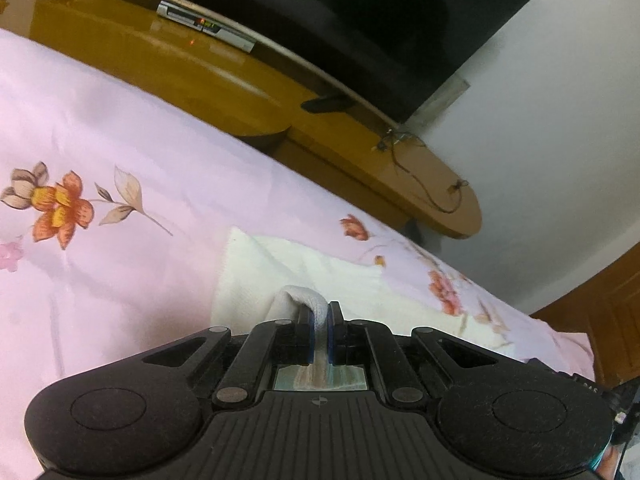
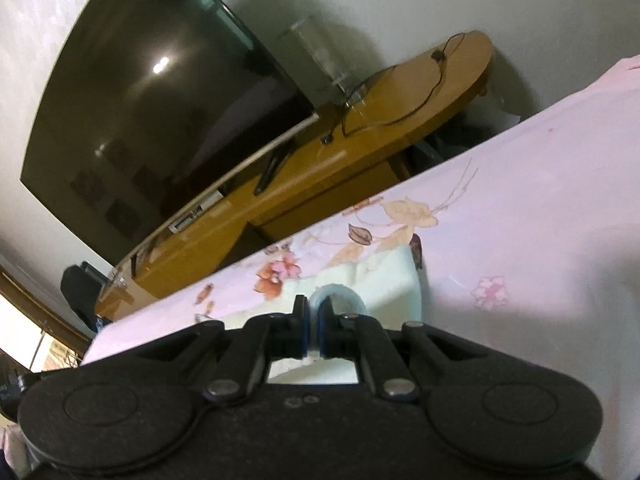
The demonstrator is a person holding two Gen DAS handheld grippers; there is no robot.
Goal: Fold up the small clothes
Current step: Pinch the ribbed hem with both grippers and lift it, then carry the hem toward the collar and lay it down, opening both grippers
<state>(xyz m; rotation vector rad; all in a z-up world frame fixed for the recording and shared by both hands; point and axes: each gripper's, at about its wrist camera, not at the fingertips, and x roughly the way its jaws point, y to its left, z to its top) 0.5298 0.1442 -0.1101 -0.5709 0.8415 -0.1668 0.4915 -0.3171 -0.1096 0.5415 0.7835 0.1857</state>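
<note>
A small white cloth point(image 1: 320, 272) lies on the pink floral bedsheet point(image 1: 120, 152). In the left wrist view my left gripper point(image 1: 319, 316) is shut on a bunched edge of this cloth, which loops up between the blue pads. In the right wrist view the same white cloth point(image 2: 384, 280) lies ahead on the sheet point(image 2: 520, 200). My right gripper point(image 2: 314, 312) is shut on another edge of it, a fold arching over the right finger. Both grippers are low over the bed, tilted.
A wooden TV stand point(image 1: 200, 60) runs along beyond the bed edge, with a large dark TV point(image 2: 152, 112), a set-top box point(image 1: 204, 26) and loose cables point(image 2: 400, 92) on it. A white wall point(image 1: 560, 120) stands behind. A wooden door point(image 1: 612, 320) shows at the right.
</note>
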